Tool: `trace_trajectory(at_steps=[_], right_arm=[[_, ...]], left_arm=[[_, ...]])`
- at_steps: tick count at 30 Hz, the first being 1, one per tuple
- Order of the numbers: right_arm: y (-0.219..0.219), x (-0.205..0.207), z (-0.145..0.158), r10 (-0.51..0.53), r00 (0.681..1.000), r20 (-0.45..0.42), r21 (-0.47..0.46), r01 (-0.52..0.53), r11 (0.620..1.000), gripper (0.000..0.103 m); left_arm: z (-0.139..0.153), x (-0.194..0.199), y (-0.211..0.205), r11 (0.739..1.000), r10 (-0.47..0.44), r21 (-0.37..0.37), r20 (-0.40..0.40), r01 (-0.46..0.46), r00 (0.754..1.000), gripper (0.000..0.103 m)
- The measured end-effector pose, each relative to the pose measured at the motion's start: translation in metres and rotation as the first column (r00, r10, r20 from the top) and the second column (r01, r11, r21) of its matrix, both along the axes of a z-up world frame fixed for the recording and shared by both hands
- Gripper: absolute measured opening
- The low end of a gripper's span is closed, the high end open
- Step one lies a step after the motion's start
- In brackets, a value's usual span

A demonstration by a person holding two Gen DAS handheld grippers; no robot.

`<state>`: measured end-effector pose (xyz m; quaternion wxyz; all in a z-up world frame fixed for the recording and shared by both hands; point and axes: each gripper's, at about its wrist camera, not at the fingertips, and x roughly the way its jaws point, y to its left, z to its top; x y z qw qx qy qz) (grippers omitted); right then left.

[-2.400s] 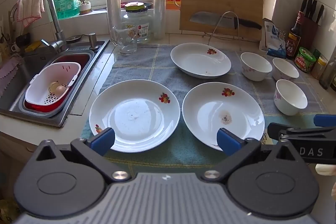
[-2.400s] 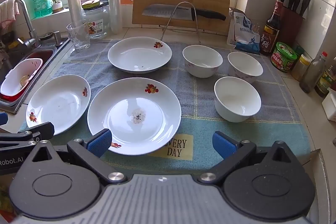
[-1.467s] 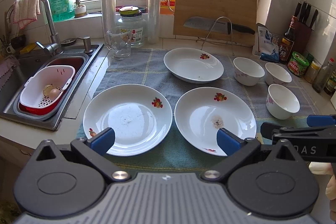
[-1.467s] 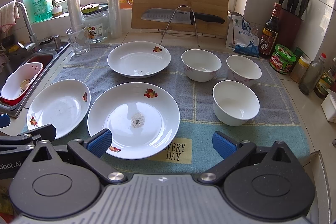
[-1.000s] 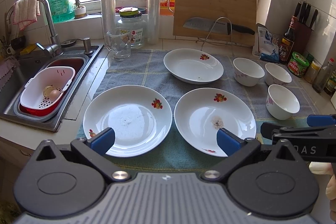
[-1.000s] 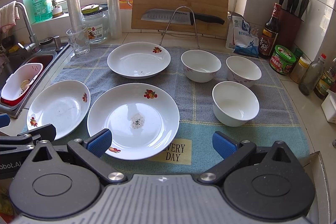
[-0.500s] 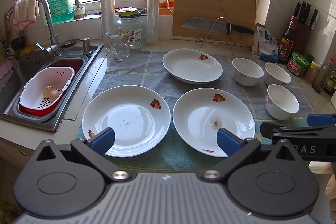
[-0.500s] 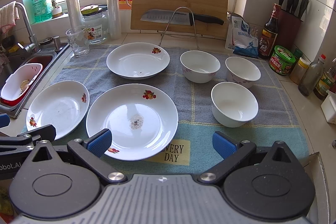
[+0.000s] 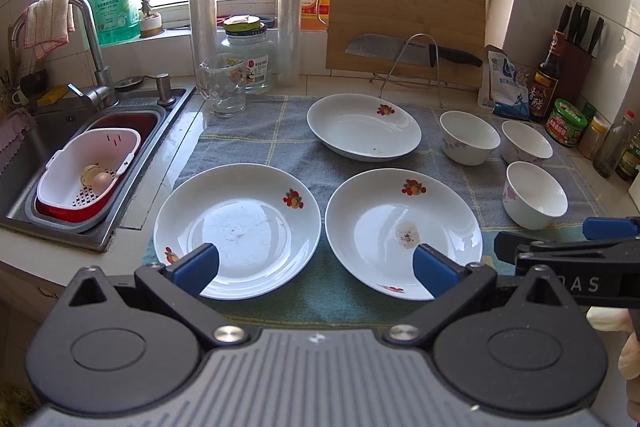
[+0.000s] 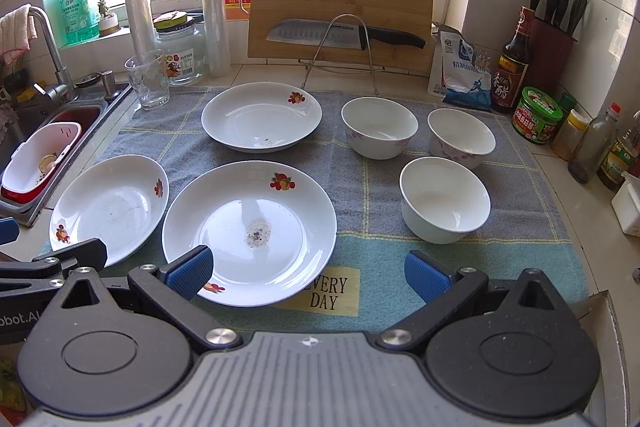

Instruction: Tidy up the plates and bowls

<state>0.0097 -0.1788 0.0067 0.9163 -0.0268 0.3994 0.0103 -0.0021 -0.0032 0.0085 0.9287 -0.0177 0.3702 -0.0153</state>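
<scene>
Plates and bowls sit apart on a blue towel (image 10: 352, 167) on the desk. Nothing is stacked yet, so the job looks like it is just starting. The left tool (image 9: 314, 267) is wide open and holds nothing, above the gap between the left plate (image 9: 236, 227) and the middle plate (image 9: 402, 231). The right tool (image 10: 308, 271) is wide open too, low over the near edge of the towel. The far plate (image 10: 260, 117) and three bowls (image 10: 444, 203) wait behind. Next, I think one tool must pinch a plate rim and lift it onto another.
</scene>
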Motion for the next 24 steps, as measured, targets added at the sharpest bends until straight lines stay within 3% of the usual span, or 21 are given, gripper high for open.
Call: trace_trajectory(at_steps=[24], right_arm=[[-0.013,0.004,-0.001,0.046,0.999,0.023,0.022,-0.047,0.999,0.103]], left_arm=[[0.001,-0.006,-0.013,0.999,0.033,-0.006,0.020,-0.033,0.999,0.102]])
